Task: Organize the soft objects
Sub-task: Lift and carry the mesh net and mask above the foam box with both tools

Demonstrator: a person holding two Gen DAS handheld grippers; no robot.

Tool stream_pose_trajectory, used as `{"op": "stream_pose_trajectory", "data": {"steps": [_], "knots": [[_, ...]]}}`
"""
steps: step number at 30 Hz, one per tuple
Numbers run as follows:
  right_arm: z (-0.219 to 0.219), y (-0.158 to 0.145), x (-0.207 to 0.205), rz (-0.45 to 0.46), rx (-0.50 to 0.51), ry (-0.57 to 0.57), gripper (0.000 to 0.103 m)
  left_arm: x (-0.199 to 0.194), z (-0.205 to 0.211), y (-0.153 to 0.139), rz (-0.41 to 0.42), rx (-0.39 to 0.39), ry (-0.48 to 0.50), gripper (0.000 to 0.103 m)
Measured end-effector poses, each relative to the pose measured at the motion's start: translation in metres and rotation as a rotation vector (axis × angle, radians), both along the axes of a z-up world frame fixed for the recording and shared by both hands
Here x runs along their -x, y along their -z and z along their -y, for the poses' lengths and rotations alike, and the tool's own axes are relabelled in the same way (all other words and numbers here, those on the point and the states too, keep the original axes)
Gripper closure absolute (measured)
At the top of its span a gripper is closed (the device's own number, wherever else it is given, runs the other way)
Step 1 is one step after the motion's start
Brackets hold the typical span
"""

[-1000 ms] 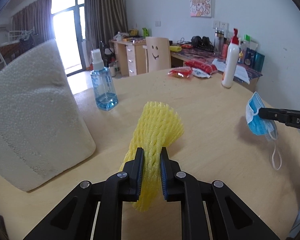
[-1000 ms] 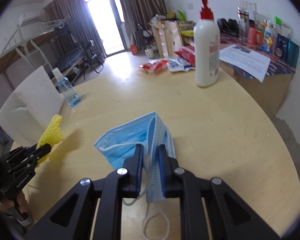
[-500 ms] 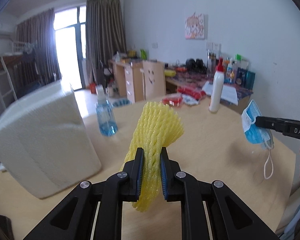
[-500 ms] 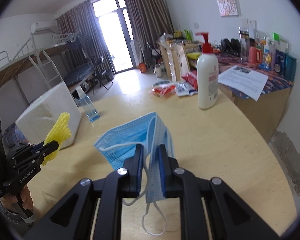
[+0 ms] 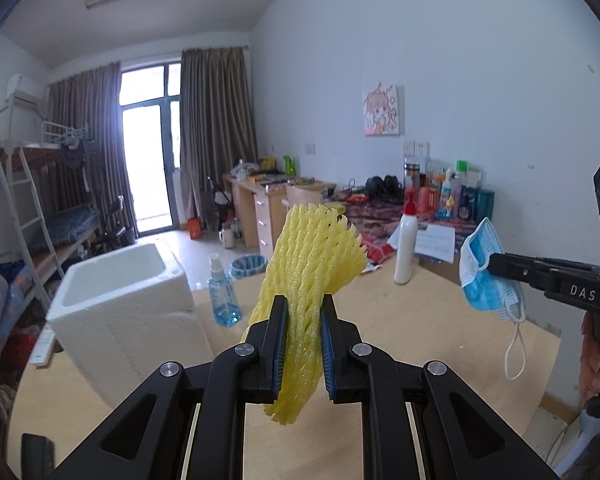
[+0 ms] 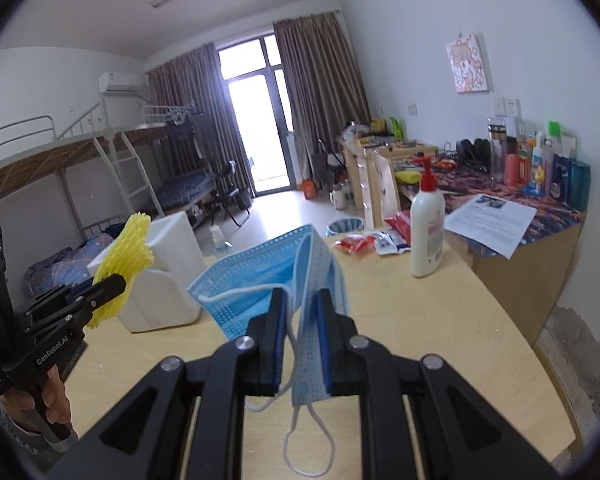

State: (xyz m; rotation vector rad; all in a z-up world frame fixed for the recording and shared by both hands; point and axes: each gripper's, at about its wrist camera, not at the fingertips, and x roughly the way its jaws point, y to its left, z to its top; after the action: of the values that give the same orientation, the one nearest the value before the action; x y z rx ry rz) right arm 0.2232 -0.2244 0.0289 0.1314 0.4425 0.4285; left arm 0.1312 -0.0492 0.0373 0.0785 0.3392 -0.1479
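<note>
My left gripper point(image 5: 303, 346) is shut on a yellow foam fruit net point(image 5: 314, 256) and holds it high above the wooden table point(image 5: 400, 316). My right gripper point(image 6: 302, 338) is shut on a blue face mask point(image 6: 260, 276), its ear loops hanging down. The mask also shows in the left wrist view point(image 5: 482, 272), at the right, clear of the table. The net shows in the right wrist view point(image 6: 128, 256) at the left. A white foam box point(image 5: 120, 304) with an open top stands on the table's left side, left of and below the net.
A blue spray bottle point(image 5: 222, 298) stands beside the foam box. A white pump bottle point(image 5: 405, 246) and red snack packets point(image 6: 354, 244) sit at the far edge. A cluttered desk point(image 6: 500, 200) lies beyond; a bunk bed stands at the left.
Both grippers have risen well above the table with their loads still held. The foam box's open top has come into view.
</note>
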Motion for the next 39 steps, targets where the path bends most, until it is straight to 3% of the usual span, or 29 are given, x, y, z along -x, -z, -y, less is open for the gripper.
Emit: {"op": "stream_pose_trajectory", "data": {"steps": [7,24,32,39], "knots": [[-0.007,-0.010,0.021,0.054,-0.004,-0.010,0.085,0.031,-0.008,-0.007,0.036,0.019,-0.008,0.086],[-0.023,-0.021,0.056,0.146,-0.004,0.023,0.085,0.059,-0.023,-0.015,0.108,0.036,0.049,0.086],[-0.031,-0.020,0.058,0.140,0.004,-0.003,0.085,0.062,-0.034,-0.015,0.101,0.031,-0.017,0.086],[-0.063,-0.021,0.061,0.161,0.007,-0.095,0.085,0.080,-0.059,-0.018,0.114,0.007,-0.102,0.086]]}}
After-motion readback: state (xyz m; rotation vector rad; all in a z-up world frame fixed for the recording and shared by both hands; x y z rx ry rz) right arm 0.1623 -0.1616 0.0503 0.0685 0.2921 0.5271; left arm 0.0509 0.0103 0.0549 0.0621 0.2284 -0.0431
